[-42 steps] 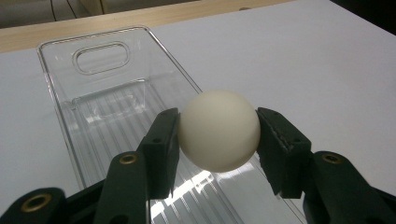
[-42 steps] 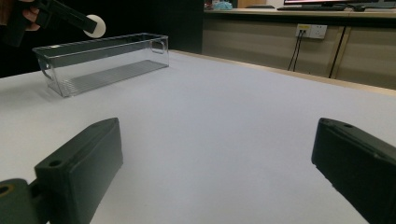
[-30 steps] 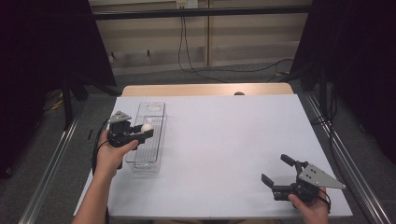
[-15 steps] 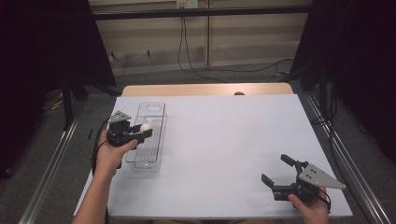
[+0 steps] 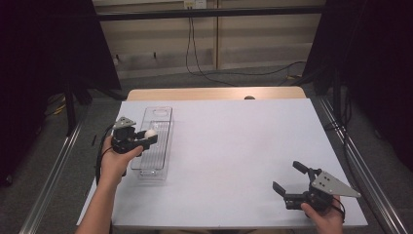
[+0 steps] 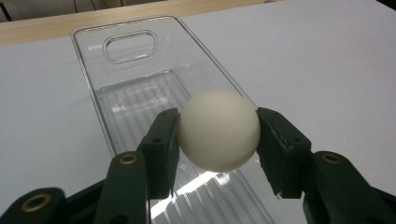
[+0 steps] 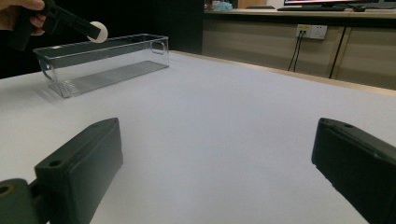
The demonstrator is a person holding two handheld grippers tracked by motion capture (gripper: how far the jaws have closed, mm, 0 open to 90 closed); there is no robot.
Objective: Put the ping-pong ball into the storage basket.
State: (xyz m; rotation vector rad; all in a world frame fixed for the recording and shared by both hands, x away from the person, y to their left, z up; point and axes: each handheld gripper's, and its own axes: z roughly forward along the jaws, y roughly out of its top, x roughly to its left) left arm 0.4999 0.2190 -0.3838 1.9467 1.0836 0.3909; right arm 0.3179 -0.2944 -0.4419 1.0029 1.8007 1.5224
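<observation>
The left gripper [image 5: 146, 138] is clamped on a white ball [image 5: 150, 133], with one black jaw pressed against each side of it, as is seen clearly in the left gripper view [image 6: 218, 129]. The ball is held above the open top of a clear plastic bin [image 5: 155, 163], over its middle part and clear of its ribbed floor. The bin is placed lengthwise at the left side of the white table [image 5: 234, 146], with its handle cutout at the far end. In the right gripper view the ball [image 7: 98, 31] is seen level with the bin's upper rim [image 7: 116, 44], at the left far corner of that view.

The right gripper [image 5: 291, 178] is held at the near right corner of the table, well apart from the bin. Its jaws are spread wide, and nothing is gripped between them; bare table surface is seen between the two jaws in the right gripper view. The gripper is pointed leftward across the table towards the bin.
</observation>
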